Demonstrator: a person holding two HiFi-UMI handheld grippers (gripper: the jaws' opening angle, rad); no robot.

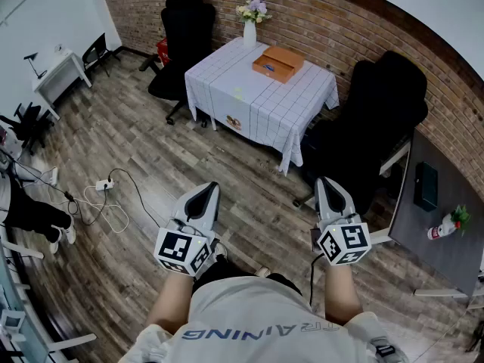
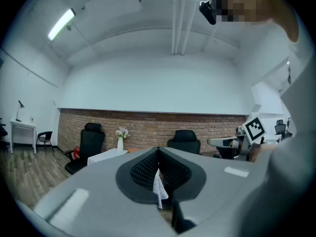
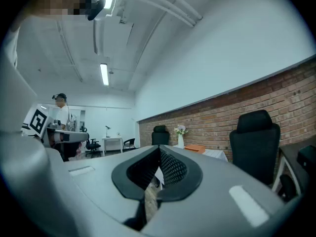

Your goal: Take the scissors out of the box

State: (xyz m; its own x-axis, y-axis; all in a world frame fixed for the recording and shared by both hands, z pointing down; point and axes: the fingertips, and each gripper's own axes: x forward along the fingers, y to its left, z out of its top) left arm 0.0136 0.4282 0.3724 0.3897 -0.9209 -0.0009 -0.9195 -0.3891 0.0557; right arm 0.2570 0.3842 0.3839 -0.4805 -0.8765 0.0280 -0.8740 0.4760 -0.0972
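An orange box (image 1: pixel 277 63) lies open on a table (image 1: pixel 227 89) with a white checked cloth, far ahead of me by the brick wall. The scissors do not show from here. My left gripper (image 1: pixel 206 193) and right gripper (image 1: pixel 327 184) are held level close to my body, well short of the table, both shut with nothing between the jaws. In the left gripper view the left gripper (image 2: pixel 158 152) points at the table (image 2: pixel 106 155). In the right gripper view the right gripper (image 3: pixel 159 150) points toward the box (image 3: pixel 195 148).
A white vase of flowers (image 1: pixel 250 23) stands at the table's far edge. Black office chairs (image 1: pixel 185 32) sit left of the table and another (image 1: pixel 378 119) right of it. A power strip with cables (image 1: pixel 106 184) lies on the wood floor at left. A grey desk (image 1: pixel 442 225) is at right.
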